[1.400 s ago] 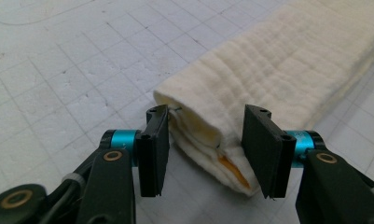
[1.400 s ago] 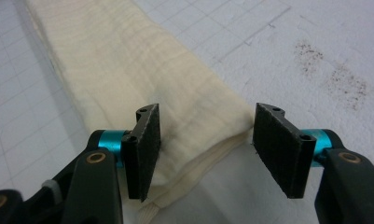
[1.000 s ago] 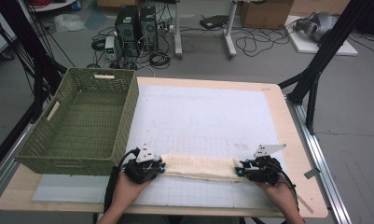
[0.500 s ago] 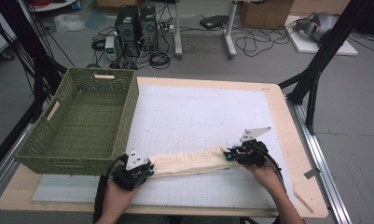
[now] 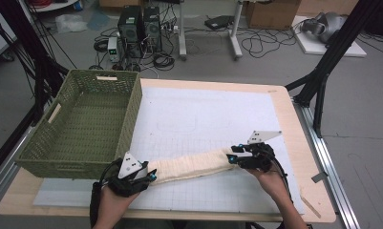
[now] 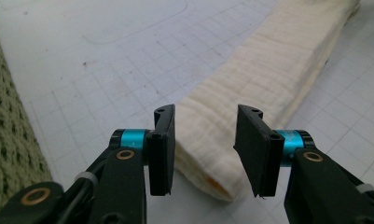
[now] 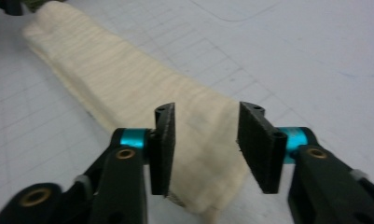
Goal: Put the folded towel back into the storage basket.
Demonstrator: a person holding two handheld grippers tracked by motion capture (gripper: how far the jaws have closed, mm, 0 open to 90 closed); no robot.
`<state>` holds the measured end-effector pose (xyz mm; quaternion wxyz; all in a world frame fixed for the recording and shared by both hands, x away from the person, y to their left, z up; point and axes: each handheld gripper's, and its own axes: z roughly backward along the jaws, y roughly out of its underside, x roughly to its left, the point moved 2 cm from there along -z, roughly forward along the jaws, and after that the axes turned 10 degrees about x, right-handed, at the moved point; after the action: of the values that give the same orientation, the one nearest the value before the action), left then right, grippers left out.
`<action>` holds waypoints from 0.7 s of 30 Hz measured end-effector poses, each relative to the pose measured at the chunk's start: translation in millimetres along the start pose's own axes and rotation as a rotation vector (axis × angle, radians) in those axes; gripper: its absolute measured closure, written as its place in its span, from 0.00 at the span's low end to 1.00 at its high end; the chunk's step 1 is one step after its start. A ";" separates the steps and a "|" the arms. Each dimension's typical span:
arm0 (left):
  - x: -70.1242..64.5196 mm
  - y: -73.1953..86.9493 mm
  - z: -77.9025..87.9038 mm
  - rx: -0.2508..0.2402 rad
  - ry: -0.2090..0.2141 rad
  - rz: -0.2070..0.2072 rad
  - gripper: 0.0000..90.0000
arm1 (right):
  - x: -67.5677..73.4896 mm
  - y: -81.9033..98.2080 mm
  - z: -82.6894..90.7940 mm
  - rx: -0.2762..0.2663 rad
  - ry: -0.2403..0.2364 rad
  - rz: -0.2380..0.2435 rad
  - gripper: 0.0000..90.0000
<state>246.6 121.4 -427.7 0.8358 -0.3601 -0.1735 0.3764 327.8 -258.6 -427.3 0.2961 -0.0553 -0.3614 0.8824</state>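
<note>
A cream cloth [image 5: 194, 164], folded into a long narrow strip, lies slantwise on the white grid mat [image 5: 203, 114]. My left gripper [image 5: 153, 176] is at the strip's near left end and my right gripper [image 5: 229, 160] at its farther right end. In the left gripper view the jaws of my left gripper [image 6: 205, 140] stand apart, the cloth [image 6: 268, 70] end lying between them, unpressed. My right gripper [image 7: 205, 140] looks the same over the cloth's [image 7: 105, 74] other end. Both pairs of jaws have just been opening.
A green woven basket [image 5: 132, 119] stands on the table's left side, close behind my left gripper. The wooden table edge [image 5: 287, 124] runs along the right. Computers and cables lie on the floor beyond the table.
The strip has swung from level to slanted: its left end came nearer, its right end went farther. Both grippers, shut on the ends before, have opened and let go.
</note>
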 end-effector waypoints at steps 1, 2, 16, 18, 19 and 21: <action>-0.7 -1.8 -1.1 0.000 0.005 -0.009 0.65 | 2.3 0.3 -2.3 0.004 -0.010 0.012 0.71; -1.3 -3.8 -2.4 -0.004 0.016 -0.016 0.65 | 4.2 1.1 -5.3 0.014 -0.025 0.020 0.74; -11.8 -38.8 -44.0 0.010 0.181 -0.156 0.62 | 13.6 18.1 -14.1 0.086 -0.009 0.070 0.63; -13.4 -42.8 -51.2 0.022 0.204 -0.174 0.61 | 11.7 19.1 -9.0 0.076 0.001 0.064 0.60; -14.3 -44.7 -54.6 0.023 0.208 -0.179 0.60 | 10.5 20.1 -6.0 0.073 0.005 0.057 0.60; -15.5 -48.1 -60.3 0.027 0.221 -0.192 0.59 | 7.4 22.9 0.7 0.055 0.016 0.042 0.59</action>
<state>294.5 59.3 -433.8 0.8868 -0.3698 -0.1090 0.2549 310.4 -267.8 -441.3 0.2816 -0.0616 -0.3334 0.8976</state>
